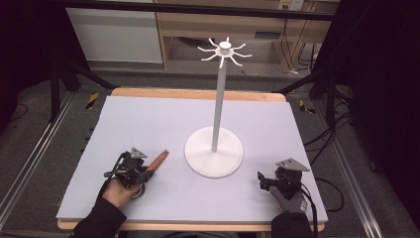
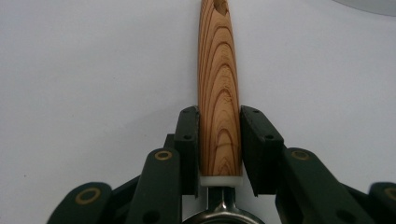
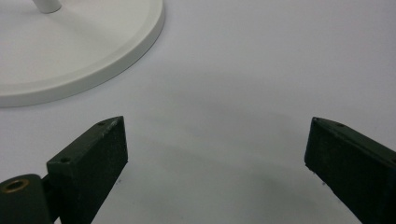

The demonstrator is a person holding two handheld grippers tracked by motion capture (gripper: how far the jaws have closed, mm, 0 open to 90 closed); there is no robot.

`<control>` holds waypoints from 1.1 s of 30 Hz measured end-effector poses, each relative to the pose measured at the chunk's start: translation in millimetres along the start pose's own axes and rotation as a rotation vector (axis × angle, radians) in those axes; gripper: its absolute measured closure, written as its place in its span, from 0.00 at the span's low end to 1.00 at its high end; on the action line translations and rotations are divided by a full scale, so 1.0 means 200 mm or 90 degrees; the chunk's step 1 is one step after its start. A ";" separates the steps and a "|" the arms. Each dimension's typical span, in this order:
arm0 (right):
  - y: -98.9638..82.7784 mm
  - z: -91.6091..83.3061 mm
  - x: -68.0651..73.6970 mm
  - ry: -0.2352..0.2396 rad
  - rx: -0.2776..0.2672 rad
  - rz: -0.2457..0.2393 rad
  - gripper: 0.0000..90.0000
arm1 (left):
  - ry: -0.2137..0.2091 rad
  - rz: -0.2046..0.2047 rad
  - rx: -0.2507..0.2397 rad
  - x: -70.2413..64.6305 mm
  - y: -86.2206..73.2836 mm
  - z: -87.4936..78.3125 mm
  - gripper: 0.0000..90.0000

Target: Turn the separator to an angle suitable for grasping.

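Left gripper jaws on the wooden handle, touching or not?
Touching. In the left gripper view the left gripper has both jaws pressed flat against the sides of the wooden handle, with no gap on either side.

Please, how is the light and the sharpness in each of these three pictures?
High view: table evenly lit, surroundings dark, the white stand slightly soft. Left gripper view: wooden handle sharp, grain clear, no glare. Right gripper view: soft shadow under the right tool, stand base blurred.
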State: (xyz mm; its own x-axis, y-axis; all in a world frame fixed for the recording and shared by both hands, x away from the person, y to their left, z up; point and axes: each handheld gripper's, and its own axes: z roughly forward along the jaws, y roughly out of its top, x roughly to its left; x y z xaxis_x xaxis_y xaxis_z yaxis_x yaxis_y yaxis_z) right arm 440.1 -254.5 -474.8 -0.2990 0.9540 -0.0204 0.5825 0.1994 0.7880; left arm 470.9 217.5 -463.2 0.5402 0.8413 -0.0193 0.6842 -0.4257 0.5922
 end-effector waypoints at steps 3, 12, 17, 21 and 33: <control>0.00 0.00 0.00 0.000 0.001 -0.001 0.07 | 0.000 0.004 0.005 -0.01 0.00 0.00 0.68; 0.00 0.00 0.00 -0.003 0.005 0.003 0.07 | 0.014 0.022 -0.021 0.02 0.06 -0.05 0.52; 0.00 0.01 0.00 -0.003 0.008 0.003 0.07 | 0.006 0.035 -0.026 0.02 0.15 -0.05 0.54; 0.00 0.00 -0.01 -0.001 0.005 0.004 0.07 | 0.001 0.037 -0.020 0.00 0.18 -0.01 0.55; 0.00 0.02 0.00 0.003 0.017 -0.001 0.07 | 0.011 0.041 0.029 0.01 0.15 0.09 0.68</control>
State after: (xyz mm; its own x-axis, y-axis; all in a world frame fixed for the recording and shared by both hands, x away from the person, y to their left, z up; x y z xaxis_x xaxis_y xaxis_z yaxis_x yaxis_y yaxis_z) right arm 442.2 -253.6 -477.4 -0.3029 0.9528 -0.0190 0.6024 0.2068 0.7709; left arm 501.2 200.8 -459.6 0.5753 0.8173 0.0324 0.6700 -0.4936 0.5544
